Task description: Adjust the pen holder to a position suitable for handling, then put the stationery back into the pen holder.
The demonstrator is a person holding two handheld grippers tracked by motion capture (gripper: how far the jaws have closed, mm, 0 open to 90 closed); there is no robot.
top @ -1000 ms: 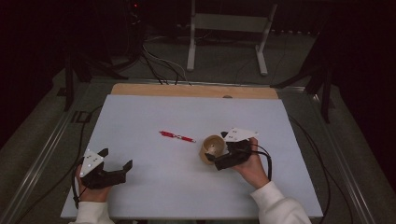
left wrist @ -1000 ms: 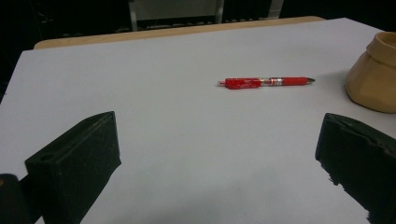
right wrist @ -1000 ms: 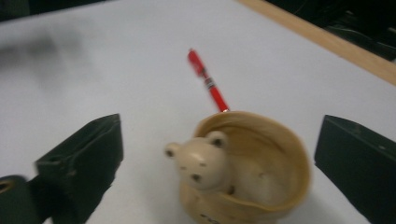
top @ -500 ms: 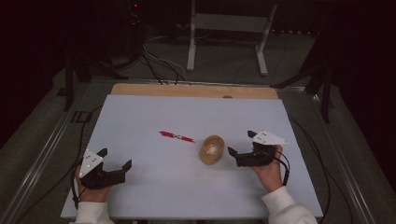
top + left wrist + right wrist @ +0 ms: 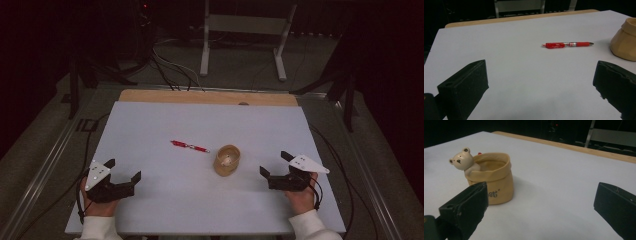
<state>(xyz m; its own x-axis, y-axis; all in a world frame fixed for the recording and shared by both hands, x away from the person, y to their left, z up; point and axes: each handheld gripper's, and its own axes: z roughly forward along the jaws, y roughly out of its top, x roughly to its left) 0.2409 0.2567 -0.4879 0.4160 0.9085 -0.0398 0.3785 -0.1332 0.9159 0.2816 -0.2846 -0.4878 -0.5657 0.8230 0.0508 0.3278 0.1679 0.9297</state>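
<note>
The white counter (image 5: 165,127) fills the middle of the high view, with the tan bear pot (image 5: 227,160) standing upright just right of centre and the red pen (image 5: 189,146) lying just to its upper left, close but apart from it. A second ago the right gripper (image 5: 273,165) was at the pot; it has since pulled back toward the lower right of the frame, and its jaws are spread with nothing between them. In the right gripper view the pot (image 5: 491,178) stands free, so it looks set down where it is meant to be. The left gripper (image 5: 122,170) has not moved from the lower left, jaws also spread and empty. The pen (image 5: 567,44) lies untouched ahead of it, likely the next thing to pick up.
</note>
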